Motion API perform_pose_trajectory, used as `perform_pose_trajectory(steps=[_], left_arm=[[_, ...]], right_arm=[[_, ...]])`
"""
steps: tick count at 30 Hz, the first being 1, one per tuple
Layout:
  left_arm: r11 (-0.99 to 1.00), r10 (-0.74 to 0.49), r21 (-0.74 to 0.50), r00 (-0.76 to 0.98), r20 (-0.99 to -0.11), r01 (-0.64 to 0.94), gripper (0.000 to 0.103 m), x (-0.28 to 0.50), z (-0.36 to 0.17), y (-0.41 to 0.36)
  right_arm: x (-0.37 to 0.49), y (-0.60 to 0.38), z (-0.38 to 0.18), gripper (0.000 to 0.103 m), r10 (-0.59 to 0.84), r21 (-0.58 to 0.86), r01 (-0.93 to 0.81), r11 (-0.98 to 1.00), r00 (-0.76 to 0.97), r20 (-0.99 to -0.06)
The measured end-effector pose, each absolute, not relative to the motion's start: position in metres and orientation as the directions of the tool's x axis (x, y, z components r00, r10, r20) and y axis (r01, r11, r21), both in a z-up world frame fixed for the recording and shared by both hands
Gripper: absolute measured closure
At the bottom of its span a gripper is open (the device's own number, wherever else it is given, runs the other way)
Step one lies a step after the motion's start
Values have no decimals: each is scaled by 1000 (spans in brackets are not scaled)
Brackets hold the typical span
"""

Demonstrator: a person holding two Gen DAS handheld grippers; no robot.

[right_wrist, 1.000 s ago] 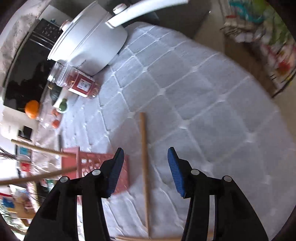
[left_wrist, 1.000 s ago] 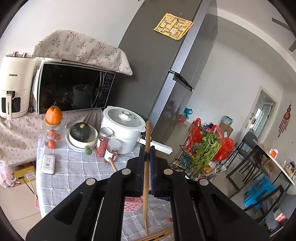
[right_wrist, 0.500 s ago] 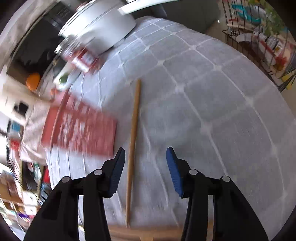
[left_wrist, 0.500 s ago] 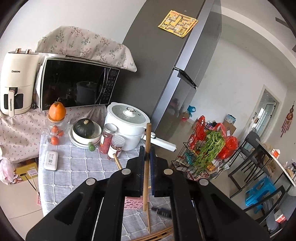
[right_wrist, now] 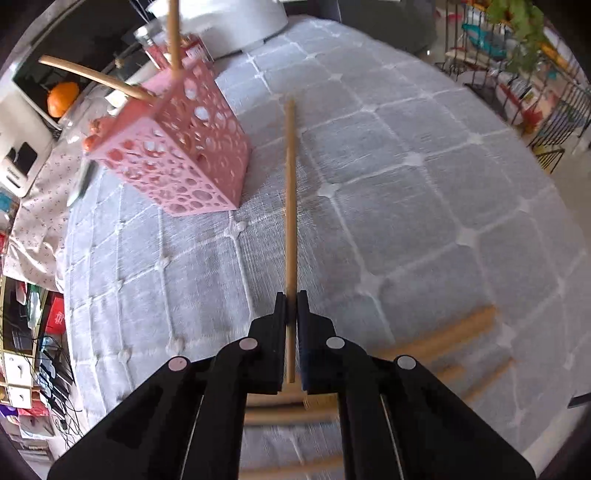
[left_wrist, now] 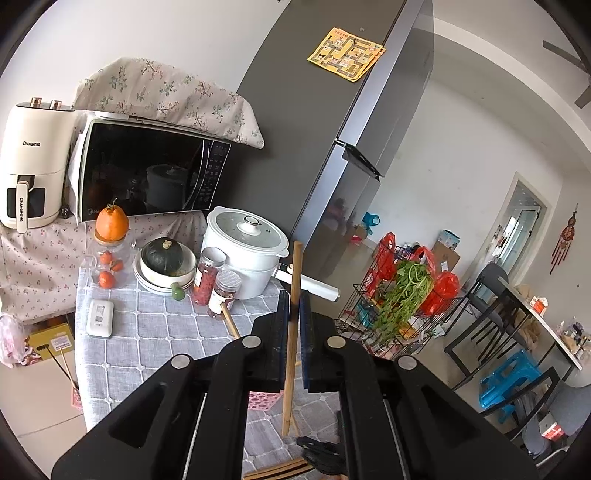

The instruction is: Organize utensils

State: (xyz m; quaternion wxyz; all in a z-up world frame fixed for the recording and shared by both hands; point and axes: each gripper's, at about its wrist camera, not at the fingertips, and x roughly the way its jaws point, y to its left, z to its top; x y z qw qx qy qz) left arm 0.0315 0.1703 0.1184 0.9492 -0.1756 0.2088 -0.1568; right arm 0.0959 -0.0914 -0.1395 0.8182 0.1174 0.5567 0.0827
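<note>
With the right gripper [right_wrist: 291, 310] pinching a chopstick [right_wrist: 290, 206] near its end beside the pink holder [right_wrist: 177, 147], and the left gripper [left_wrist: 294, 310] pinching another chopstick [left_wrist: 294, 288], either could pivot and slip.

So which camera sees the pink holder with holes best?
The right wrist view: the pink holder shows nearly whole, leaning in the picture, with wooden sticks poking out. The left wrist view shows only a pink scrap behind the left gripper.

Each claw, left claw [left_wrist: 294, 306] and right claw [right_wrist: 291, 306], is matte black plastic with blue pads [left_wrist: 305, 332] and round silver screws [right_wrist: 248, 344].
</note>
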Motion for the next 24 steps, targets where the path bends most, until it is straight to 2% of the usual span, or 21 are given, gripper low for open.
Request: perform_pose_trajectory(steps=[5,11,24], left_arm=[[883,-380,-406,867,-322,236,98,25,122,170],[881,-384,-409,864,-324,238,98,27,120,162],[916,-298,-368,885,-357,160,98,65,104,143]], right_arm=[[57,-114,-82,97,250,267,-23,963,434,-866],[43,-142,-10,97,194,237,-2,971,582,-790],[28,-149,86,97,307,295,-135,946,664,-682]])
